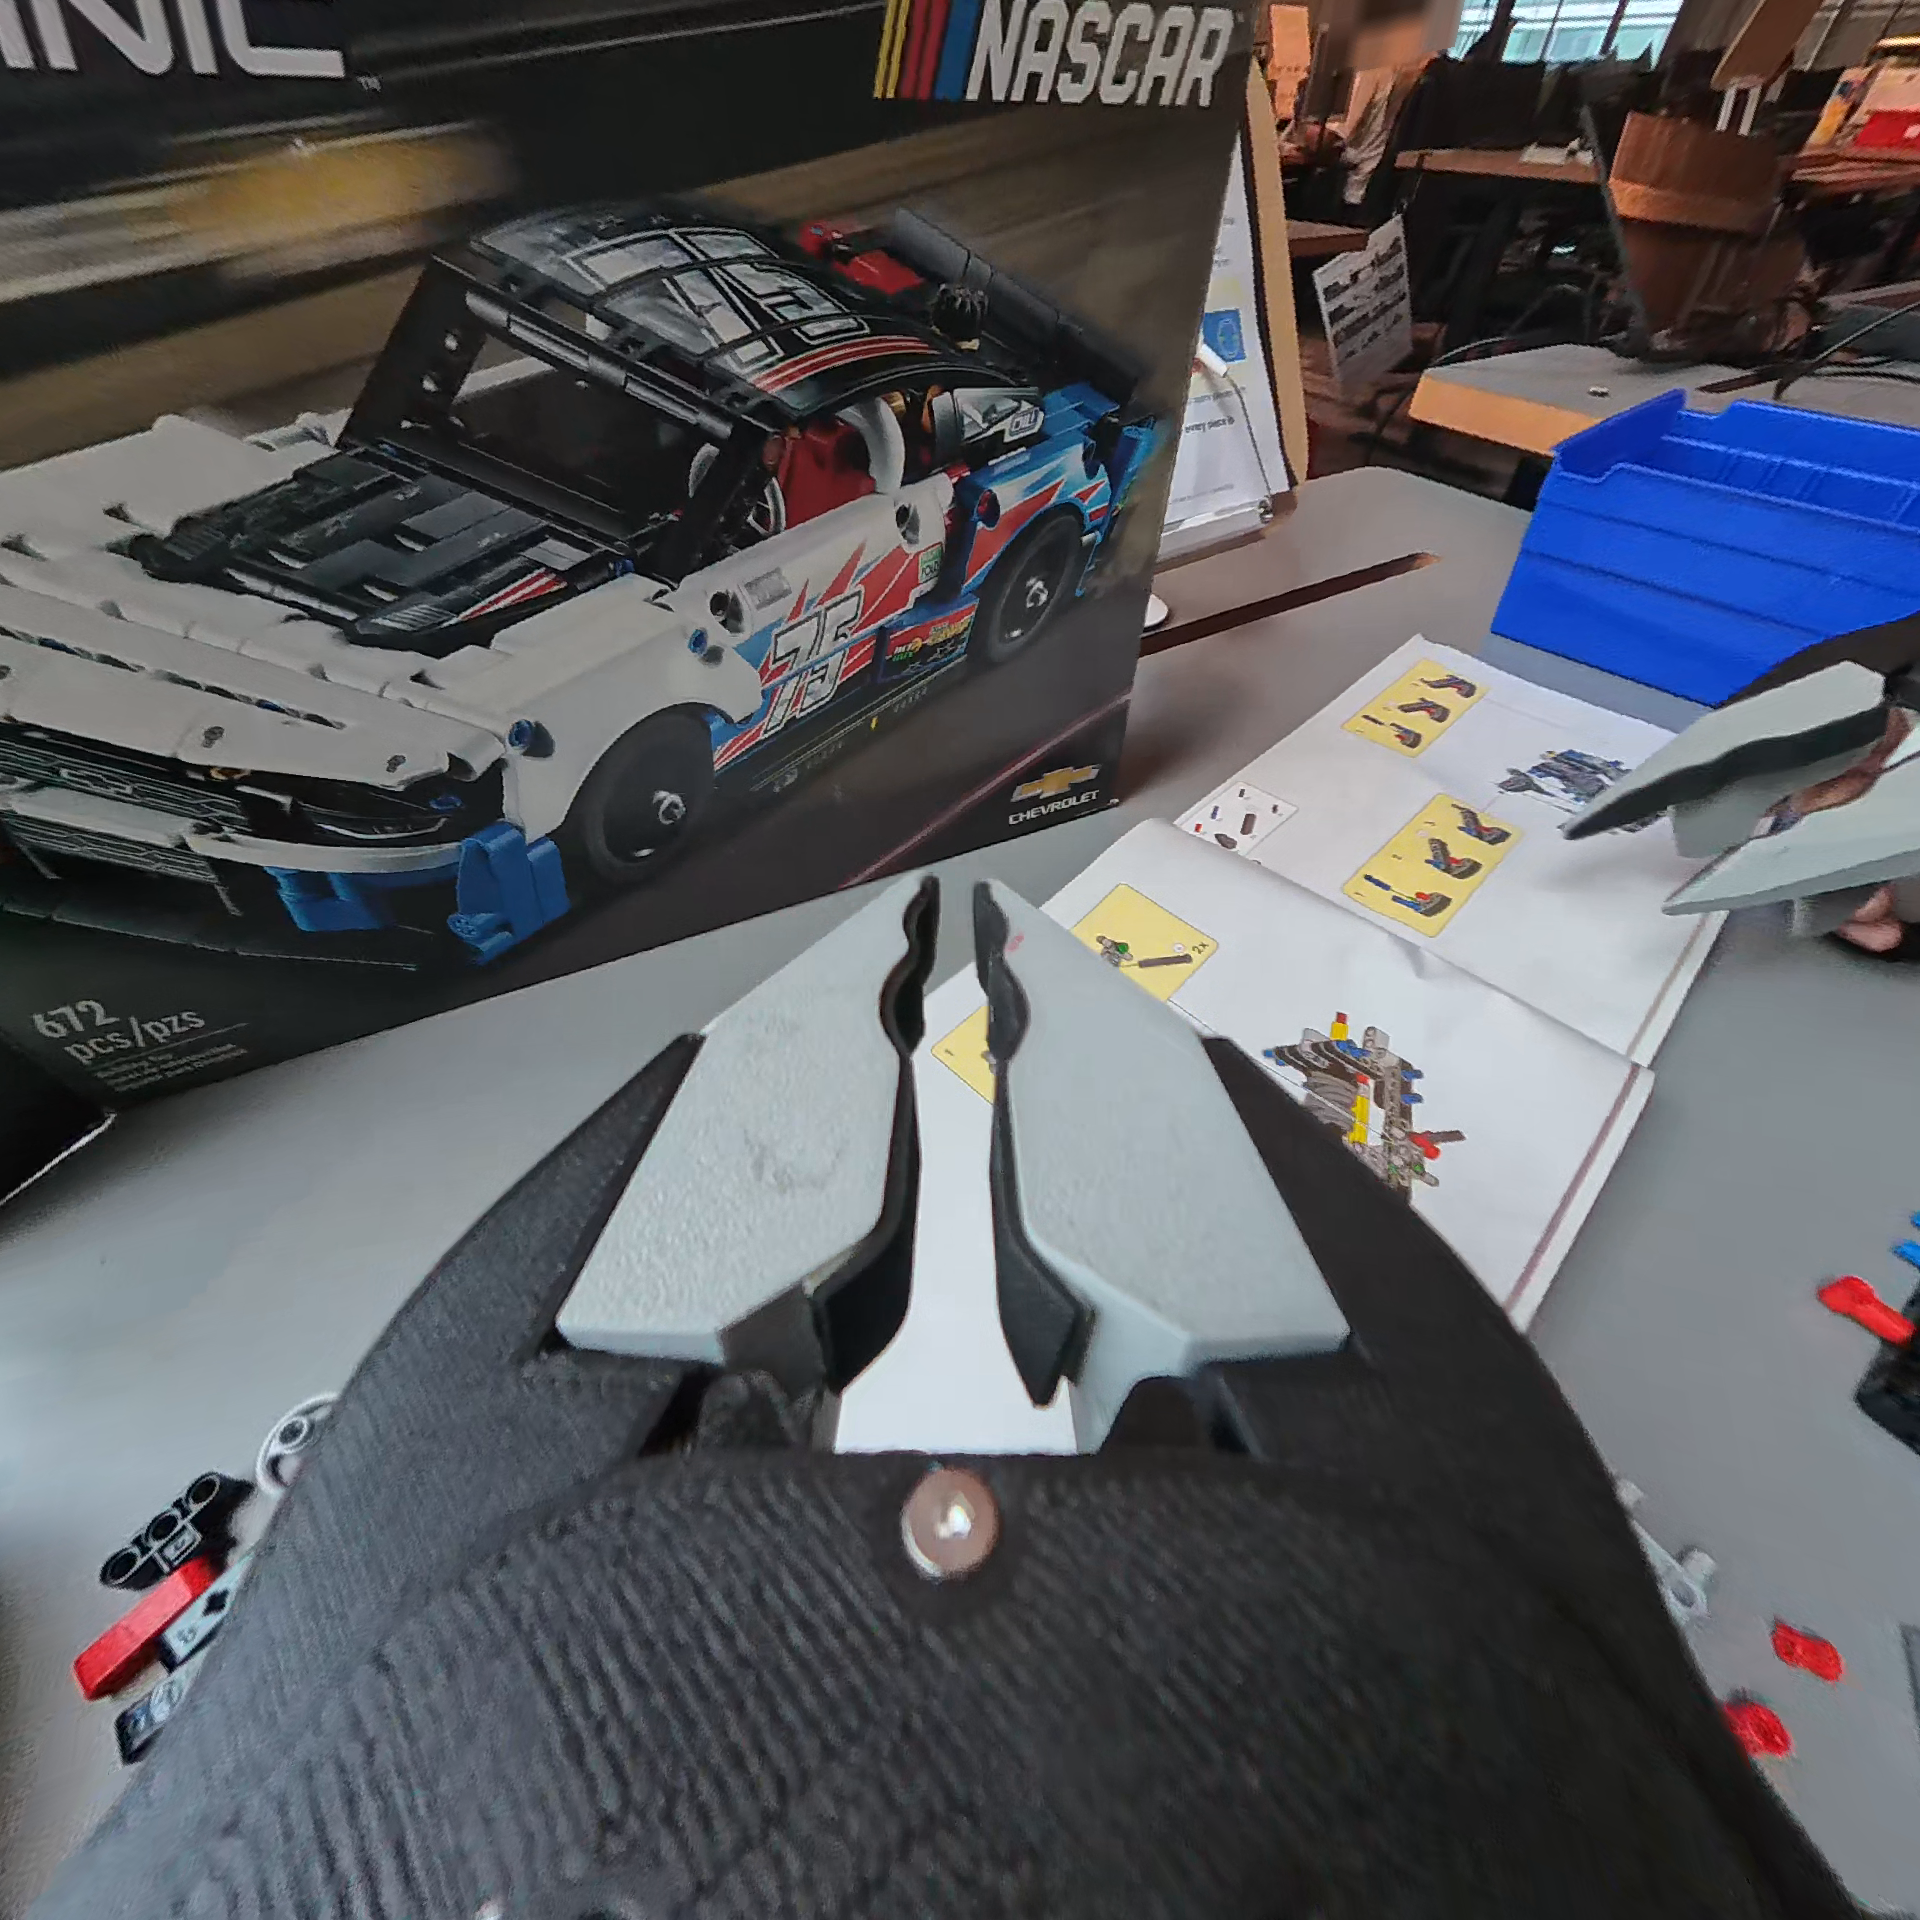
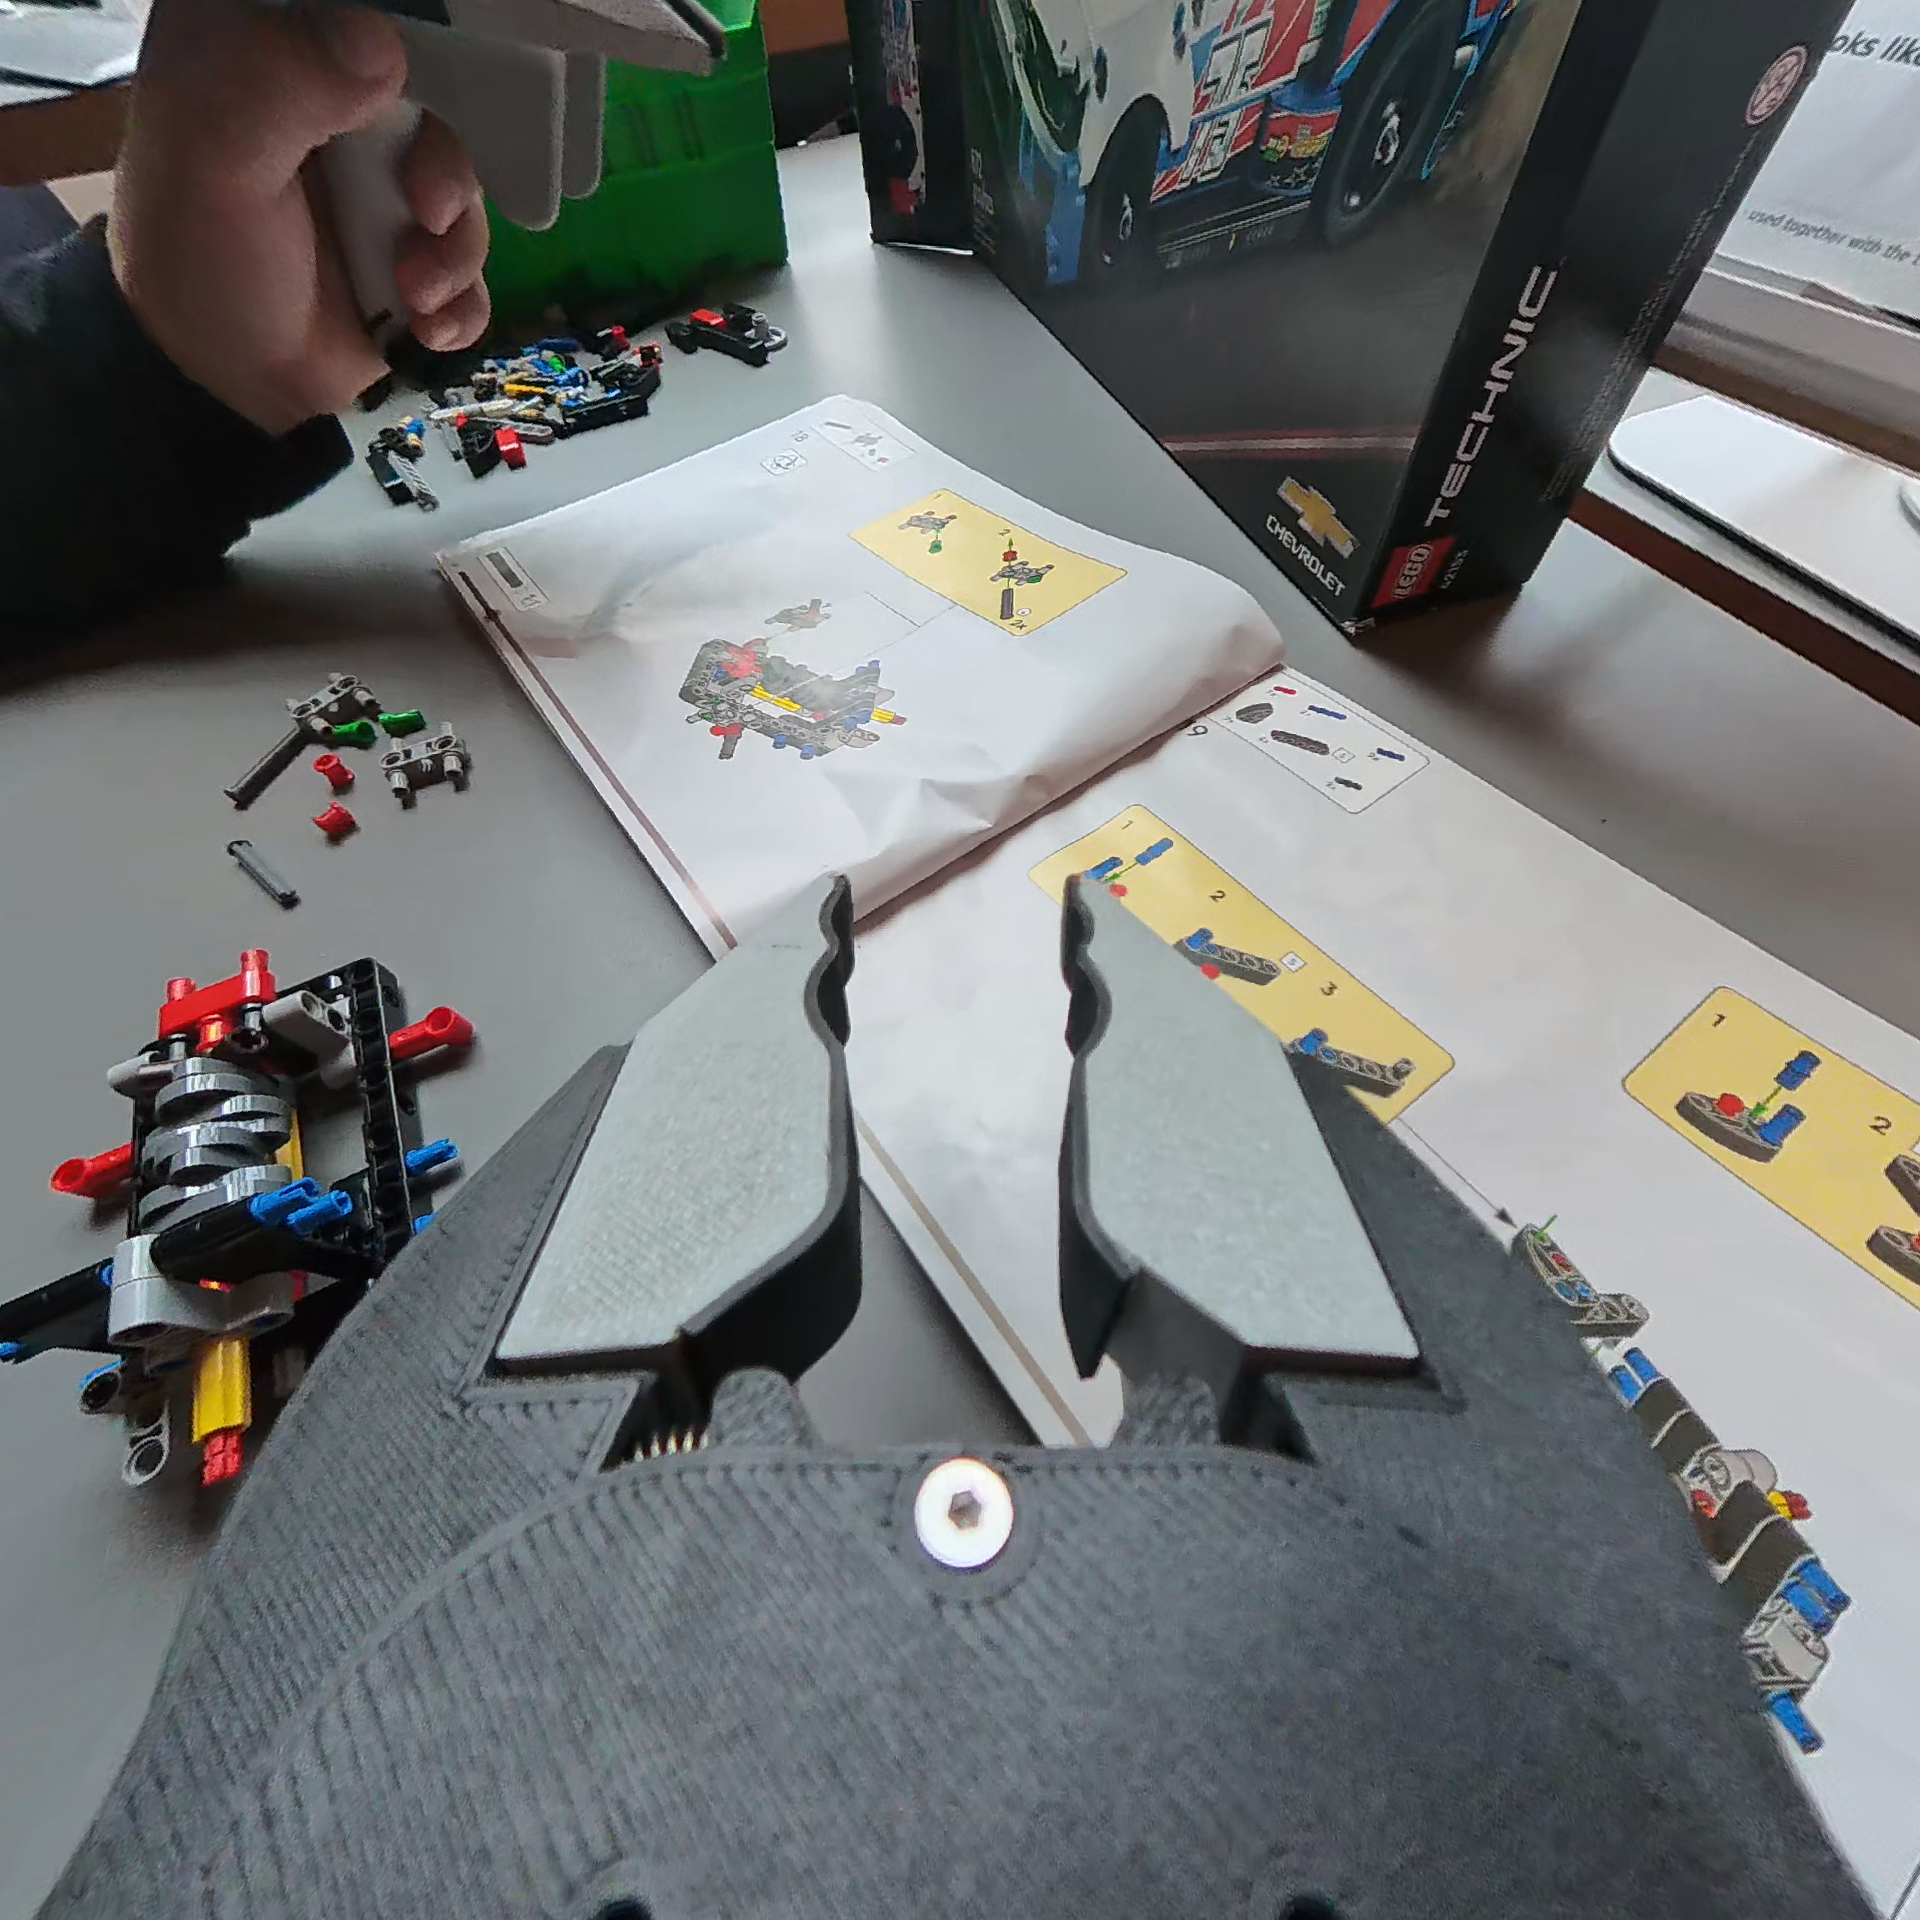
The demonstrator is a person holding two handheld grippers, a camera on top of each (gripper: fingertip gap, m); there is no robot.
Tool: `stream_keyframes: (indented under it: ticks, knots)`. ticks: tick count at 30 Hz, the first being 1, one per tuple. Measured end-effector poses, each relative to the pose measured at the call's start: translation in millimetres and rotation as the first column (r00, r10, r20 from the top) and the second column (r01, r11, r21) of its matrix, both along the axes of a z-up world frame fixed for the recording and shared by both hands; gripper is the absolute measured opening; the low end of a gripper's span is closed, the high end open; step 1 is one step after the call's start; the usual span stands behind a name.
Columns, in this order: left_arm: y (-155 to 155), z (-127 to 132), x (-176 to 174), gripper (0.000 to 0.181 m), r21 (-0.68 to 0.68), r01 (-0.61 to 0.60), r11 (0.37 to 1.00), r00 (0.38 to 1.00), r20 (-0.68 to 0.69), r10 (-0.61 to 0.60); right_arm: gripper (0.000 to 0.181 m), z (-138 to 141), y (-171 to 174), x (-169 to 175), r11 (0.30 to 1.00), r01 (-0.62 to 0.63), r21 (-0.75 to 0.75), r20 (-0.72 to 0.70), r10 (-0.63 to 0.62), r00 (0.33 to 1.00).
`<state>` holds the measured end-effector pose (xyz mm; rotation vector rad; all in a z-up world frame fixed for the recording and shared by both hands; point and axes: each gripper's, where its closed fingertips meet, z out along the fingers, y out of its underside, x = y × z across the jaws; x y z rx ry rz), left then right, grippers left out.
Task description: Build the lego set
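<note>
My left gripper (image 1: pixel 956 896) hovers over the near edge of the open instruction booklet (image 1: pixel 1403 935), its jaws almost together with only a thin gap and nothing between them. My right gripper (image 2: pixel 958 899) is open and empty above the booklet's (image 2: pixel 883 707) fold; it also shows at the right edge of the left wrist view (image 1: pixel 1626 868). A partly built assembly (image 2: pixel 239 1174) of black, grey, red, blue and yellow pieces lies on the grey table, left of my right gripper. A few small grey, red and green parts (image 2: pixel 364 748) and a black axle (image 2: pixel 262 873) lie beyond it.
The set's box (image 1: pixel 571 520) stands upright behind the booklet, also in the right wrist view (image 2: pixel 1351 260). A pile of loose pieces (image 2: pixel 540 395) lies before a green bin (image 2: pixel 665 177). A hand (image 2: pixel 260 229) holds the left gripper's handle. A blue bin (image 1: pixel 1714 540) stands far right. Tip to tip, the grippers are about 25 cm apart. The right tips stand about 20 cm off the black axle (image 2: pixel 262 873).
</note>
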<state>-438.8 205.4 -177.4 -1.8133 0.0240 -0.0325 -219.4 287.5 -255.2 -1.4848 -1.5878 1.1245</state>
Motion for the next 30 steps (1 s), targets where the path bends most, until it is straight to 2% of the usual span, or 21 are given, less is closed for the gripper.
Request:
stream_keyframes:
  ticks: [4,7,10,12,14,17,20,23,26,30]
  knots:
    - [-3,1,2,0.004,-0.023,0.011,1.0,1.0,-0.009,-0.011,0.035,-3,-4,1,1.0,-0.022,-0.005,0.019,0.022,1.0]
    - [-4,1,13,0.004,-0.044,0.068,0.997,0.998,-0.01,-0.068,0.033,-9,-9,0,0.999,-0.045,0.013,0.058,0.044,0.997]
    - [-8,-4,42,0.0,-0.086,0.243,0.966,0.969,-0.013,-0.245,0.032,-15,-12,-1,0.997,-0.06,0.045,0.094,0.055,0.994]
    - [-14,-14,64,0.003,-0.159,0.368,0.916,0.928,0.005,-0.372,0.029,-18,-16,-1,0.995,-0.083,0.054,0.113,0.077,0.991]
    - [-20,-20,80,0.001,-0.196,0.439,0.877,0.892,-0.024,-0.452,0.028,-20,-18,-1,0.993,-0.097,0.061,0.124,0.088,0.988]
    - [-26,-28,97,0.0,-0.253,0.483,0.838,0.855,-0.068,-0.514,0.027,-19,-22,0,0.992,-0.114,0.059,0.123,0.106,0.987]
    - [-27,-32,105,0.0,-0.282,0.487,0.827,0.842,-0.102,-0.531,0.013,-18,-35,4,0.983,-0.182,0.04,0.119,0.176,0.977]
    - [-22,-39,101,0.0,-0.308,0.434,0.846,0.864,-0.122,-0.488,0.001,-14,-65,5,0.952,-0.299,0.065,0.103,0.292,0.951]
    - [-15,-43,94,0.0,-0.309,0.384,0.87,0.895,-0.106,-0.433,0.0,-22,-90,-2,0.911,-0.386,0.147,0.178,0.359,0.916]
    - [-13,-50,91,0.0,-0.34,0.359,0.869,0.904,-0.106,-0.414,0.0,-42,-120,-13,0.851,-0.508,0.128,0.32,0.45,0.834]
